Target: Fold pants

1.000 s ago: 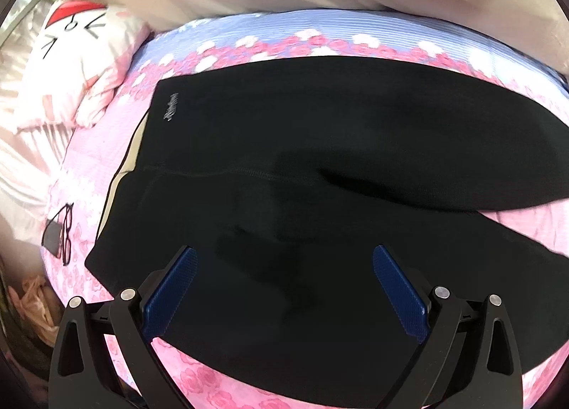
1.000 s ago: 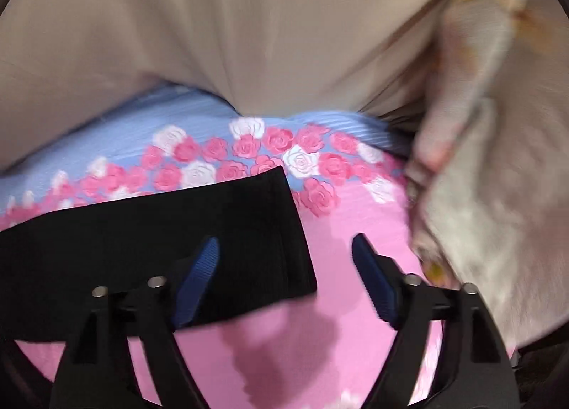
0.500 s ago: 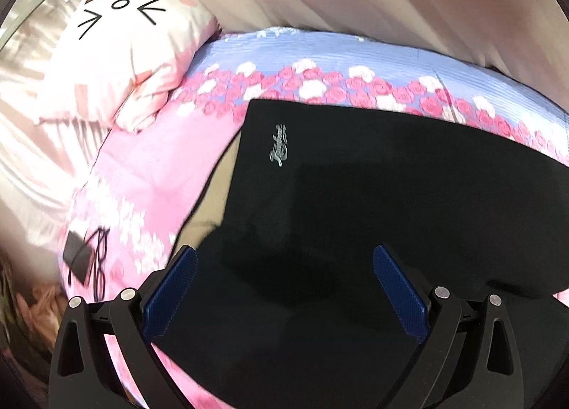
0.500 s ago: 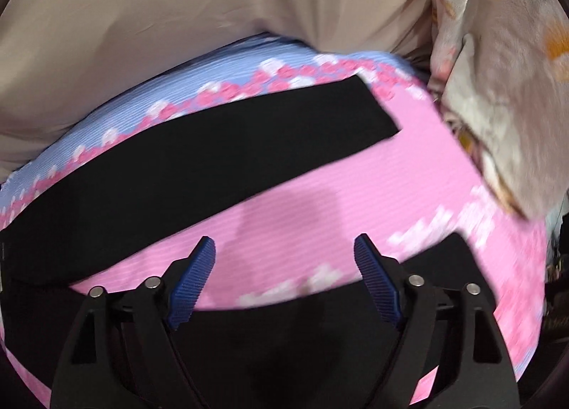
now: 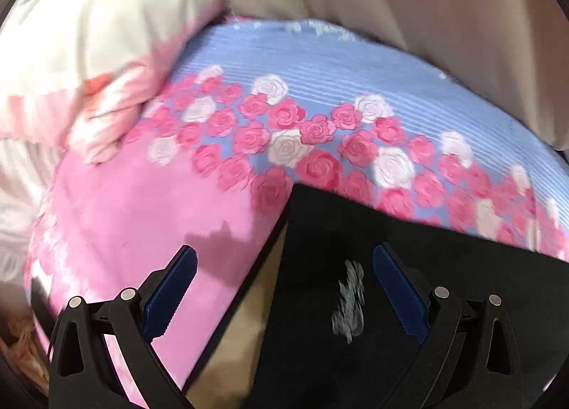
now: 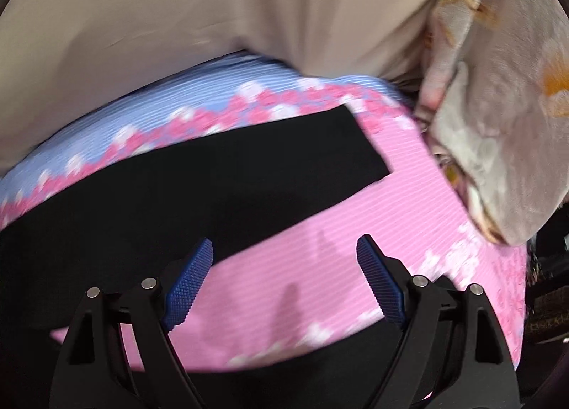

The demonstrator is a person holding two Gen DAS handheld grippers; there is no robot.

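Black pants lie flat on a pink and blue rose-print bedsheet. In the left wrist view the waistband corner (image 5: pixel 320 231) with a small silver logo (image 5: pixel 350 302) sits between my fingers, with beige lining (image 5: pixel 245 345) showing at the waist opening. My left gripper (image 5: pixel 284 266) is open and empty, hovering over that corner. In the right wrist view the far leg (image 6: pixel 220 174) stretches across to its hem at the right, and the near leg (image 6: pixel 320 373) shows at the bottom. My right gripper (image 6: pixel 284 256) is open and empty above the pink sheet between the two legs.
A white and pink cartoon-cat pillow (image 5: pixel 89 46) lies at the bed's head, left. A beige curtain (image 6: pixel 213 17) hangs behind the bed. A floral cream blanket (image 6: pixel 498 106) is bunched at the foot, right. The bedsheet (image 5: pixel 149 217) extends left of the waistband.
My left gripper has moved left and closer toward the waistband corner; the logo now sits between its fingers. My right gripper has drawn back from the hem to over the gap between the legs.
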